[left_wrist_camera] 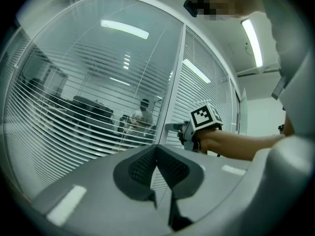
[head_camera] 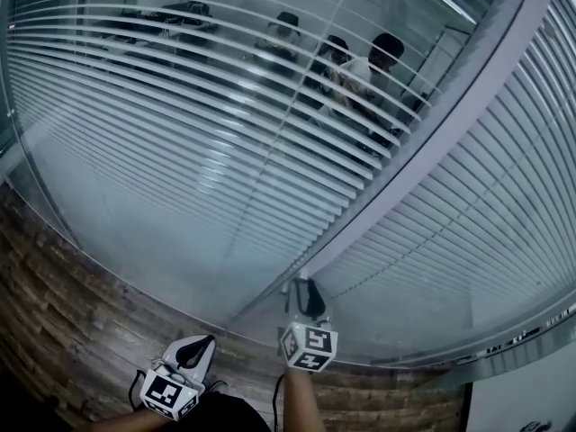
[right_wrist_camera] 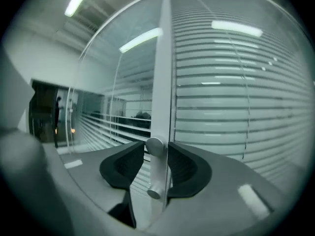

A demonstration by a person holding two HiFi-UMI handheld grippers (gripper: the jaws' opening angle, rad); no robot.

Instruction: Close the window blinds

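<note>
White slatted blinds (head_camera: 180, 124) hang behind glass in two panes, split by a grey frame post (head_camera: 432, 124). The left pane's slats are tilted open, so the room behind shows through; the right pane's slats (head_camera: 486, 232) look flatter and more closed. My right gripper (head_camera: 306, 297) is at the foot of the post. In the right gripper view its jaws straddle a round silver knob (right_wrist_camera: 154, 145) on the post (right_wrist_camera: 162, 73), with slim gaps at the pads; a second knob (right_wrist_camera: 153, 192) sits lower. My left gripper (head_camera: 200, 349) hangs back, shut and empty (left_wrist_camera: 157, 151).
Several people (head_camera: 360, 70) and dark desks (head_camera: 171, 21) are behind the left glass. A wood-patterned surface (head_camera: 72, 313) runs below the panes. A white ledge (head_camera: 522, 394) is at lower right. In the left gripper view, the right gripper's marker cube (left_wrist_camera: 205, 117) and forearm show.
</note>
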